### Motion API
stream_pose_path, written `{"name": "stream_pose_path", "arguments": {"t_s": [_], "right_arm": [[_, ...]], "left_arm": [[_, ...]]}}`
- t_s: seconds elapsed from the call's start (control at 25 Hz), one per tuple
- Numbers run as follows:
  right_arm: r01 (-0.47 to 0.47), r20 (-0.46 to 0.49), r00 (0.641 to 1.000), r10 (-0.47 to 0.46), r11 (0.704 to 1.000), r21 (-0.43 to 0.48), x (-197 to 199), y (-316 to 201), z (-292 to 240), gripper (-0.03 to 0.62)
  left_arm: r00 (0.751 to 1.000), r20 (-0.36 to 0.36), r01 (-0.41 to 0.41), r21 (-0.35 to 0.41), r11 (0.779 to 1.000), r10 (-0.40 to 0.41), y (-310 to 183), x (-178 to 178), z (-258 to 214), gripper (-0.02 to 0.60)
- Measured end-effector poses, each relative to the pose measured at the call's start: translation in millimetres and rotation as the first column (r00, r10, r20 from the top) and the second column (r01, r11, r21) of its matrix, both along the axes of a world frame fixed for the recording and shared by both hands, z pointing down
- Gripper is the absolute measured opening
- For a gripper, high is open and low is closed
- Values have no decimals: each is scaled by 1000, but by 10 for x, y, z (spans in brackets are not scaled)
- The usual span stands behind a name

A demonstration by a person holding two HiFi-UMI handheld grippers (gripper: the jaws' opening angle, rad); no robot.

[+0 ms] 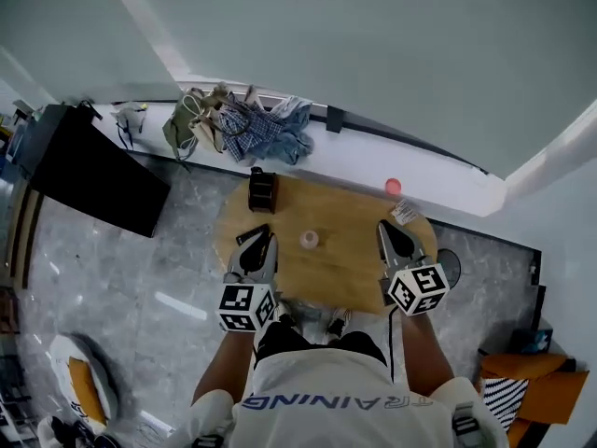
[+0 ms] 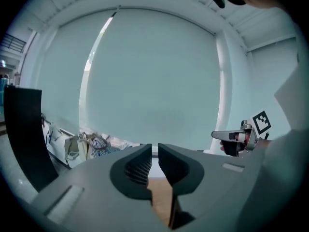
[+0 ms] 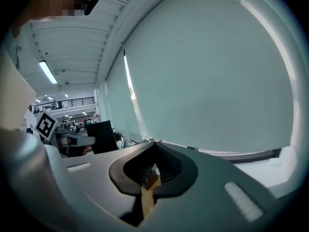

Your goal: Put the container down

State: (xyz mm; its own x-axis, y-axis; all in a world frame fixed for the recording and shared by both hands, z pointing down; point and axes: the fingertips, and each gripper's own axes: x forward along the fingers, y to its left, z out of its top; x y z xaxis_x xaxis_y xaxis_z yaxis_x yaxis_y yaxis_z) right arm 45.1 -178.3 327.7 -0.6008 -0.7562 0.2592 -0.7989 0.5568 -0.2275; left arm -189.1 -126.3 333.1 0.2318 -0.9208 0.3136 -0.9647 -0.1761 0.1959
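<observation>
A small pale container (image 1: 309, 240) stands alone near the middle of the round wooden table (image 1: 345, 273), touched by neither gripper. My left gripper (image 1: 261, 239) hovers to its left, above the table's near left part. In the left gripper view its jaws (image 2: 155, 151) are drawn together to a thin slit with nothing between them. My right gripper (image 1: 387, 228) hovers to the container's right. Its jaws (image 3: 155, 146) meet at the tips and are empty. Each gripper view looks out level at the pale wall, and the container is not in them.
A dark box (image 1: 262, 190) sits at the table's far edge and a small packet (image 1: 406, 213) at the far right. Clothes and a bag (image 1: 242, 124) lie by the wall, a black panel (image 1: 93, 171) stands at the left, and an orange seat (image 1: 541, 381) at the right.
</observation>
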Motion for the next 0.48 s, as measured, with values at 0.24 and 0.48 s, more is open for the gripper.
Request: {"name": "stream_pose_path", "arguments": {"t_s": [0.24,0.48], "right_arm": [[-15,49,999,7,986,164,285,-77,-886,16],[-7,60,998,-9,964,265,435,65,-1399,15]], "left_arm": [[995,94,24,197,980,-43,16,196,-991,8],[994,109,-3,287,958,-30,57,457,-1437,6]]}}
